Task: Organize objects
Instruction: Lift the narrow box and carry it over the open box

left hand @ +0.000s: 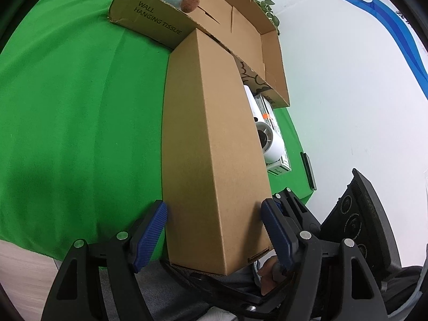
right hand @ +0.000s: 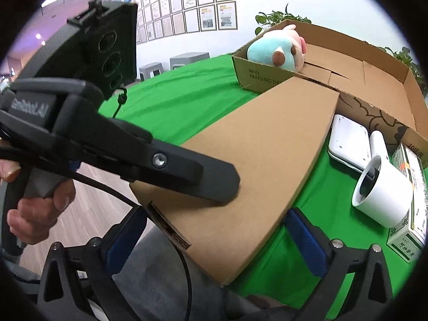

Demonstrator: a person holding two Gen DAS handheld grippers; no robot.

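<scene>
A long brown cardboard box [left hand: 214, 139] lies on the green tablecloth [left hand: 80, 107], its far end against a large open carton [left hand: 240, 34] printed "WALL HANGING TISSUE". My left gripper [left hand: 214, 216] is shut on the long box near its near end, with the blue pads [left hand: 151, 235] pressed on both sides. From the right wrist view the left gripper [right hand: 187, 174] lies across the long box [right hand: 267, 147]. My right gripper [right hand: 216, 222] stands open around the box's near end, and its pads [right hand: 307, 240] do not press on it.
A blue and pink plush toy [right hand: 275, 48] sits in the open carton [right hand: 374, 75]. Right of the long box lie a white cylindrical device [right hand: 382, 198], a flat white device [right hand: 347, 141] and a green-and-white packet [right hand: 409, 214]. A dark slab [left hand: 307, 171] lies at the table's edge.
</scene>
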